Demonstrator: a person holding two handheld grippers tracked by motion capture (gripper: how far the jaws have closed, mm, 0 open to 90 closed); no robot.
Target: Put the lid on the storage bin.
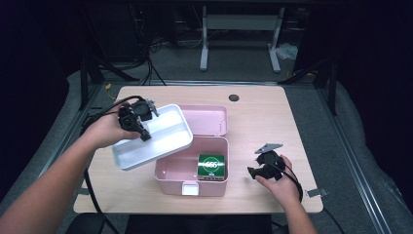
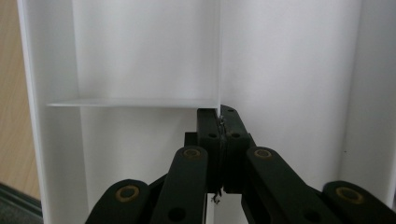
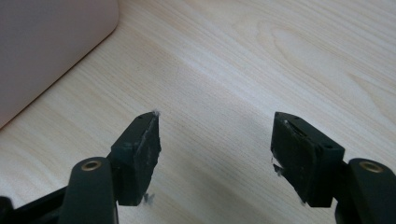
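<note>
Tray [image 1: 165,134] overhangs box [image 1: 168,170] rim, its divider pinched in left gripper [image 1: 144,127] jaws; right gripper [image 1: 256,170] jaws gape over bare table [image 1: 263,117].

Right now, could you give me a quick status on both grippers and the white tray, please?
Left gripper shut on white tray's divider, tray tilted above pink box. Right gripper open, empty, over table. Nothing in the way.

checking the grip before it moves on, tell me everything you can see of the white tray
The white tray looks like smooth plastic, rectangular with rounded corners and a raised rim, split by thin dividers into compartments. It is empty and held tilted in the air over the left edge of the open pink box. The left gripper is shut on one divider wall; nothing else touches it.
</note>
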